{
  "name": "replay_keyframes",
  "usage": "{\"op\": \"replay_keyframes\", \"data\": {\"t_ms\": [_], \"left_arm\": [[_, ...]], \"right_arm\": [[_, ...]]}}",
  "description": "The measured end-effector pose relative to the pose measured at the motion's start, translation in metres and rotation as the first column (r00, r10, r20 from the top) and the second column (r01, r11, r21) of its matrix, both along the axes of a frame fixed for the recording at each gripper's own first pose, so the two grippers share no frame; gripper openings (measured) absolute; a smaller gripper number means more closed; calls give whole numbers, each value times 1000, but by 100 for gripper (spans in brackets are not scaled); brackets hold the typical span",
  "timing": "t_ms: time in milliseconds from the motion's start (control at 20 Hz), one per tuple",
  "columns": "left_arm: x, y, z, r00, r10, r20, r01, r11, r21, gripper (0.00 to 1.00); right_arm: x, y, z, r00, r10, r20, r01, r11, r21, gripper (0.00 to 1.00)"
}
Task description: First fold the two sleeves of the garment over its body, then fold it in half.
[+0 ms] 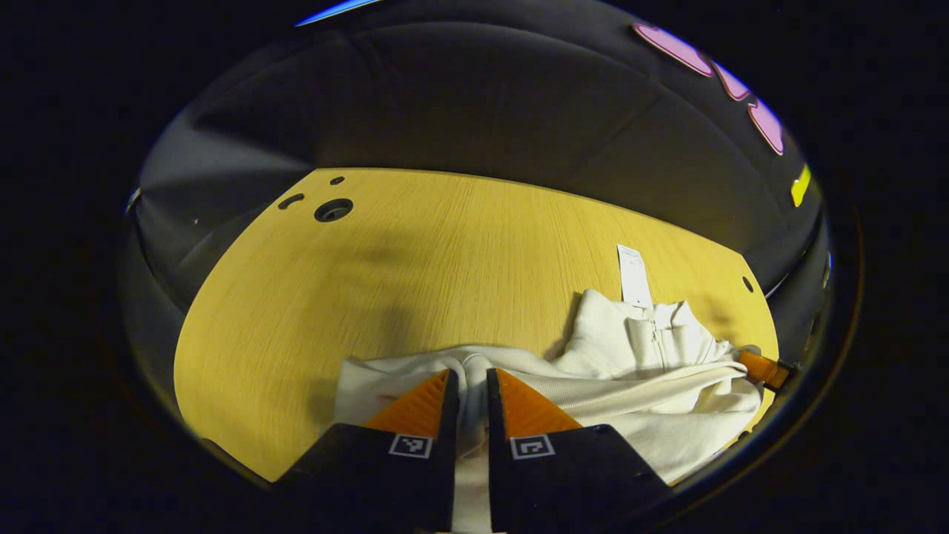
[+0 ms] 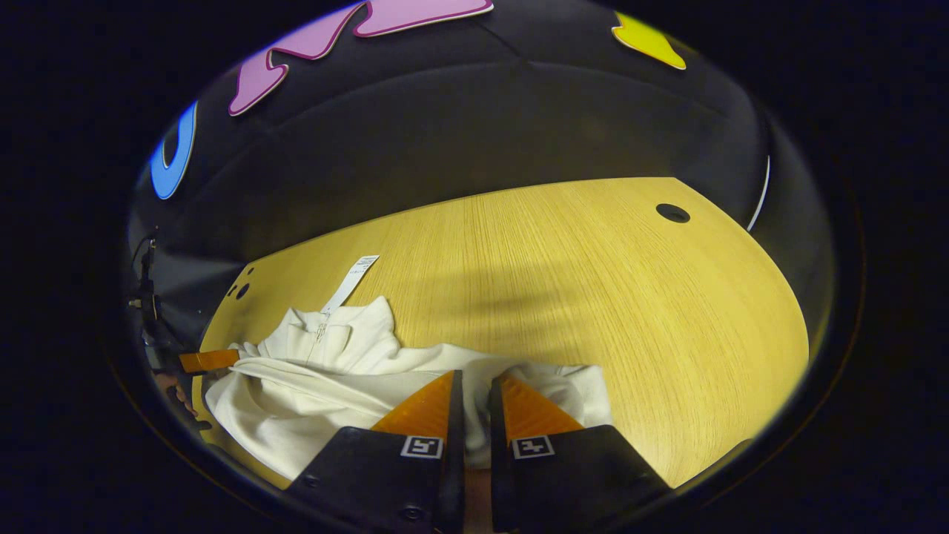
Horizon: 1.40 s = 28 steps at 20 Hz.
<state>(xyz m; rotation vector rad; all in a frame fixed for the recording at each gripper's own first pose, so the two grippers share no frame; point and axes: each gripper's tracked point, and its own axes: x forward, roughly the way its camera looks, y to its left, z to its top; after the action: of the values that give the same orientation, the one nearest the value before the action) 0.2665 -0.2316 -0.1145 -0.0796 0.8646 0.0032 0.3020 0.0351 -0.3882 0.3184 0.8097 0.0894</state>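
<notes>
A white zip-collar garment (image 1: pixel 652 348) lies bunched on the wooden table (image 1: pixel 445 252), collar up and a paper tag (image 1: pixel 634 273) lying flat beyond it. My left gripper (image 1: pixel 471 382) is shut on a fold of its cloth, which shows in the narrow gap between the fingers. In the right gripper view the same garment (image 2: pixel 326 386) spreads to the left, with its tag (image 2: pixel 353 282) above the collar. My right gripper (image 2: pixel 474 389) is shut on the garment's edge. Each view shows the other gripper's fingertip at the cloth's far end (image 1: pixel 764 368) (image 2: pixel 209 360).
Bare wooden tabletop (image 2: pixel 608 297) stretches beyond and beside the garment. Cable holes (image 1: pixel 333 210) (image 2: pixel 672 213) sit near the far corners. Black cloth walls close in the table on all far sides. A hand (image 2: pixel 174 393) holds the other gripper at the left edge.
</notes>
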Motion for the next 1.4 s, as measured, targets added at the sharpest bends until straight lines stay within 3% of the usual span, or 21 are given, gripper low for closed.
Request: {"op": "replay_keyframes", "data": {"t_ms": [100, 200, 250, 300, 350, 400, 450, 500, 900, 1400], "left_arm": [[0, -1, 3, 1000, -1, 6, 1, 1000, 5, 27], [-4, 1, 8, 1000, 8, 6, -9, 1000, 19, 43], [-4, 3, 10, 1000, 11, 10, -11, 1000, 28, 46], [-6, 3, 15, 1000, 11, 16, -11, 999, 38, 60], [-7, 2, 19, 1000, 8, 24, -9, 999, 45, 63], [-9, 0, 24, 999, 0, 37, -2, 999, 43, 74], [-10, -1, 32, 999, -7, 52, 5, 999, 46, 77], [-11, 0, 40, 997, -15, 76, 11, 999, 51, 84], [-48, -12, 102, 982, -35, 184, 31, 999, 25, 89], [-143, -27, 166, 957, -88, 276, 88, 996, 14, 89]], "right_arm": [[-3, 1, 3, 1000, 1, -5, -1, 1000, 11, 27], [-5, 3, 10, 1000, 13, 5, -13, 1000, 16, 47], [-6, 4, 12, 1000, 18, 10, -19, 1000, 12, 62], [-8, 3, 15, 1000, 21, 15, -22, 1000, 7, 66], [-10, 1, 21, 1000, 20, 21, -20, 1000, 2, 76], [-11, -1, 25, 999, 15, 29, -15, 1000, 3, 82], [-14, -4, 34, 999, 9, 39, -10, 1000, 6, 86], [-15, -6, 39, 999, 3, 49, -4, 1000, 9, 98], [-44, -12, 106, 986, 19, 163, -20, 1000, 6, 97], [-115, 3, 196, 956, 40, 290, -57, 997, 48, 98]]}}
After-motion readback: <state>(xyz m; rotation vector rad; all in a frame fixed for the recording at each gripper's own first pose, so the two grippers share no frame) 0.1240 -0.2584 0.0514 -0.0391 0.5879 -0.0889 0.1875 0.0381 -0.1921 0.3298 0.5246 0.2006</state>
